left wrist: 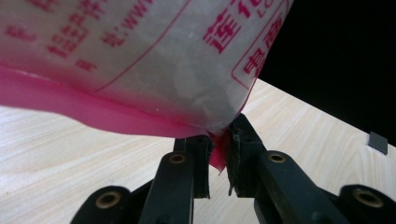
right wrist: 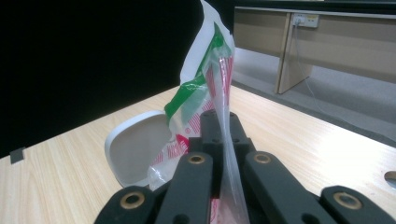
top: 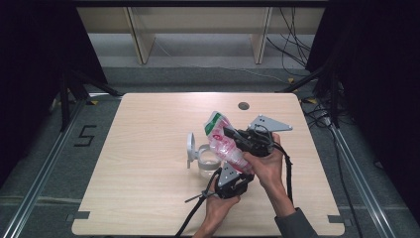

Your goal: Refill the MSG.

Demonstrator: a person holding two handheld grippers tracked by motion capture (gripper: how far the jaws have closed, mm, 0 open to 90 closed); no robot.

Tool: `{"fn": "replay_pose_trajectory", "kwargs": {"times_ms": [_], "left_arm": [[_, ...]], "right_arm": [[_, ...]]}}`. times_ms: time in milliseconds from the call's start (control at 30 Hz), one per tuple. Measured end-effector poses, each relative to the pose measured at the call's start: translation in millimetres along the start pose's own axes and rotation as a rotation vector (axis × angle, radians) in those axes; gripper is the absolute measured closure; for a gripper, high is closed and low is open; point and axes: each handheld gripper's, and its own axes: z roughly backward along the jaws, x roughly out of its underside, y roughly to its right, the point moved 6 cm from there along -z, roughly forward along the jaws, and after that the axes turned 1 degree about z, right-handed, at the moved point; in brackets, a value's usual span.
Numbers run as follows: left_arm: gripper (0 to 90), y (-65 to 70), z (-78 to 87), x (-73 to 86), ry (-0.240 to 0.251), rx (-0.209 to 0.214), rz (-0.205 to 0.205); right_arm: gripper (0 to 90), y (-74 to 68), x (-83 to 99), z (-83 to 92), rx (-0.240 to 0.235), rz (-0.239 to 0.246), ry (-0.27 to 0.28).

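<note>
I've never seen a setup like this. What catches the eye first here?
The printed plastic bag with red, white and green markings, held up over the middle of the wooden table, pinched by both the left gripper at its pink edge and the right gripper. Just under it sits a clear container with its white lid flipped open.

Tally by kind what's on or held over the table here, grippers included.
Plastic bag, held by both grippers: 1
Clear container with its white lid open: 1
Grippers, left gripper and right gripper: 2
Total: 4
</note>
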Motion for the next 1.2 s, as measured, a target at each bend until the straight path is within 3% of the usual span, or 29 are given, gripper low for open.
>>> {"fn": "replay_pose_trajectory", "kwargs": {"times_ms": [33,200,333,567,600,867,933,967,1067,1200], "left_arm": [[79.8,0.1,-0.1,-0.6,0.003,0.000,0.003],[79.8,0.1,-1.1,-1.7,0.012,0.003,0.008],[79.8,0.8,-2.3,-2.8,0.018,0.009,0.013],[79.8,1.1,-4.0,-3.9,0.023,0.013,0.006],[79.8,1.5,-4.4,-4.0,0.024,0.020,0.007],[79.8,2.5,-6.6,-4.6,0.026,0.025,0.003],[79.8,2.2,-7.3,-4.6,0.028,0.027,0.005],[79.8,2.2,-7.8,-4.8,0.031,0.030,0.010],[79.8,2.5,-8.7,-5.3,0.036,0.030,0.011],[79.8,3.1,-9.2,-5.3,0.038,0.031,0.011]], "right_arm": [[90.0,-1.6,0.2,-0.4,0.013,-0.014,-0.005],[90.0,-1.6,-1.4,-4.7,0.000,0.034,-0.004],[90.0,-4.0,-0.6,-6.9,0.013,0.011,-0.015],[90.0,-3.3,-1.8,-10.4,0.000,0.046,-0.012],[90.0,-4.5,-0.8,-8.7,0.014,0.016,-0.028],[90.0,-1.6,-0.7,-12.3,0.003,0.036,-0.026],[90.0,-1.0,-1.3,-13.3,0.006,0.060,-0.019],[90.0,-2.3,-0.7,-13.6,0.000,0.037,-0.026],[90.0,-0.6,-0.4,-14.3,0.014,0.063,-0.032],[90.0,-3.8,0.9,-16.9,0.024,0.043,-0.042]]}}
